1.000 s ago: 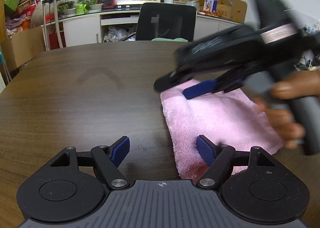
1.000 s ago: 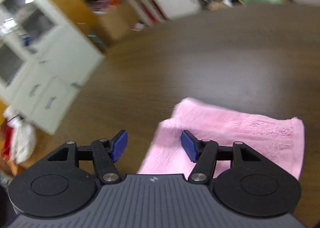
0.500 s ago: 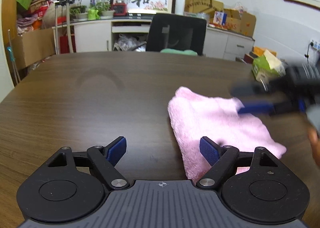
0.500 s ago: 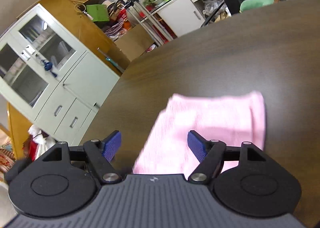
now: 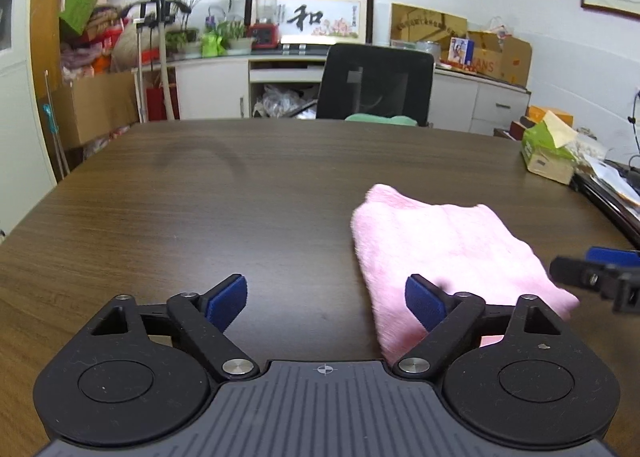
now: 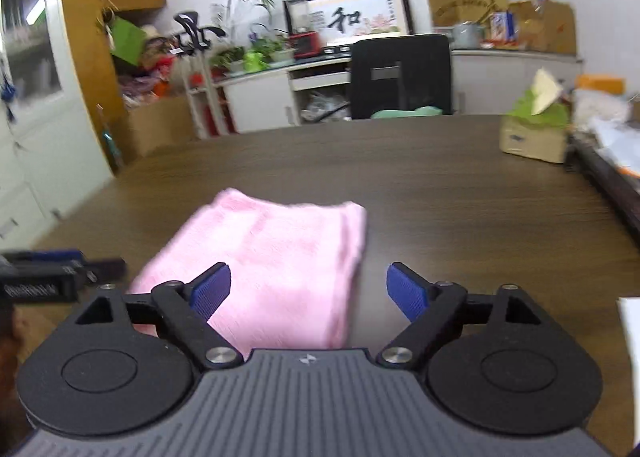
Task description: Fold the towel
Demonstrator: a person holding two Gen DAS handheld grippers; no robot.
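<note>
Since soft pink fluffy towel (image 5: 444, 241) already lies folded flat on dark wooden surface (image 5: 240, 197), my left gripper (image 5: 326, 299) and right gripper (image 6: 308, 287) hold nothing, jaws spread wide.

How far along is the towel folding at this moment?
Looks essentially done: the pink towel lies on the wooden table as a compact folded rectangle, with layered edges showing along its right side in the right wrist view. In hand: nothing; the left gripper and right gripper are both open and empty, near the towel. Left: at most a tidy-up of edges.
</note>
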